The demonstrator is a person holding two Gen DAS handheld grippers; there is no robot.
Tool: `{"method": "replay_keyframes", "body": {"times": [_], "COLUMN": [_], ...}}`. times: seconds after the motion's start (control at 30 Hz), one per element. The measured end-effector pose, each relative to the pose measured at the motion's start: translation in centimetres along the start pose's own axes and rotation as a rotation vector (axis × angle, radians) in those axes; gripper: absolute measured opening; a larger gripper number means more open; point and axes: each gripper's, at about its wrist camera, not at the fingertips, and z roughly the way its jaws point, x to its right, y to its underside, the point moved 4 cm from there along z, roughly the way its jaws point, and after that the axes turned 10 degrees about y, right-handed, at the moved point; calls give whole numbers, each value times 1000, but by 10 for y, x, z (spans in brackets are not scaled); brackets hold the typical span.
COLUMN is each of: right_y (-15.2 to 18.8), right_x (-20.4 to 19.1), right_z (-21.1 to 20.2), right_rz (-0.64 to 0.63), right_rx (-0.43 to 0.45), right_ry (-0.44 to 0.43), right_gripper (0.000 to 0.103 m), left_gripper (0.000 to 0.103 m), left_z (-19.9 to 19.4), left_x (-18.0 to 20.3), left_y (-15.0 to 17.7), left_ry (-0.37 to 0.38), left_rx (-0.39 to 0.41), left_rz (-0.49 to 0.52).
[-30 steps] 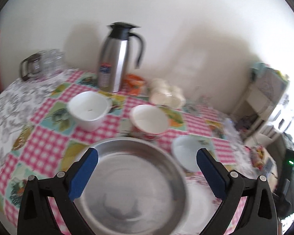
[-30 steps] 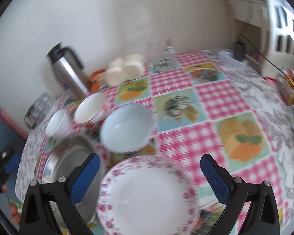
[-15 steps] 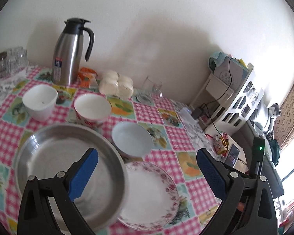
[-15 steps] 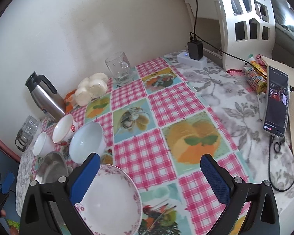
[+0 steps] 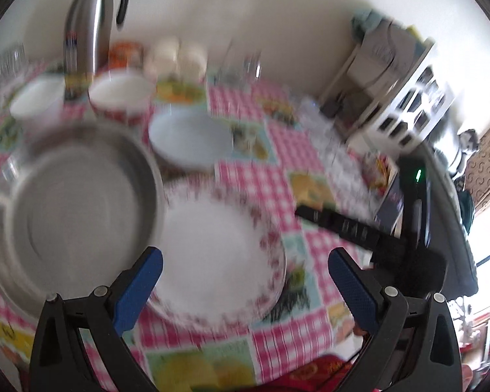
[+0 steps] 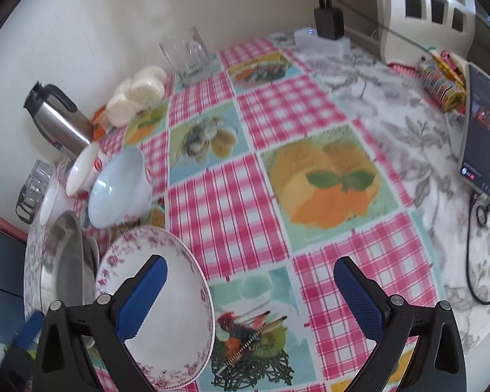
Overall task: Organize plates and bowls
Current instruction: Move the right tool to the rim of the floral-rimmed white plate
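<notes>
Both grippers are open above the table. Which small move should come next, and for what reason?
Probably lower the left gripper onto the near rim of the floral plate. Its jaws are open and empty, the plate lies right before them, beside the steel pan, and nothing is stacked yet.

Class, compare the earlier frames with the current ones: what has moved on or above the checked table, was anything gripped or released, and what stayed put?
Only the cameras moved. The left gripper swung right, from over the steel pan to over the floral plate. The right gripper swung right too, leaving that plate at its left finger. Both stay open; nothing was gripped or released. The bowls, the blue one included, and the flask stayed put.
</notes>
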Motion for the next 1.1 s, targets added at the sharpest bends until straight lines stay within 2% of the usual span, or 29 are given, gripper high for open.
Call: {"method": "replay_keyframes", "body": {"times": [0.13, 0.3, 0.47, 0.7, 0.9, 0.97, 1.1], "right_y": [4, 8, 10, 11, 13, 15, 18], "right_x": [3, 8, 6, -8, -19, -21, -24], "right_z": [11, 21, 25, 24, 32, 34, 38], "right_rz": [19, 51, 51, 5, -17, -21, -35], "right_rx": [-40, -85, -102, -96, -112, -121, -133], "right_ry": [1, -22, -36, -63, -75, -78, -83], "right_gripper": [103, 103, 103, 99, 97, 94, 89], "left_gripper": [101, 101, 101, 100, 92, 86, 82], "left_z": [13, 14, 25, 29, 22, 19, 20], "left_x": [0, -9, -22, -33, -41, -40, -37], "left_y": [16, 26, 37, 41, 43, 45, 46], "left_ry": [-18, -56, -48, -75, -100, -120, -110], "left_rx": [-60, -25, -54, -55, -18, -11, -3], "left_rz": [-39, -126, -232, -286, -327, -317, -313]}}
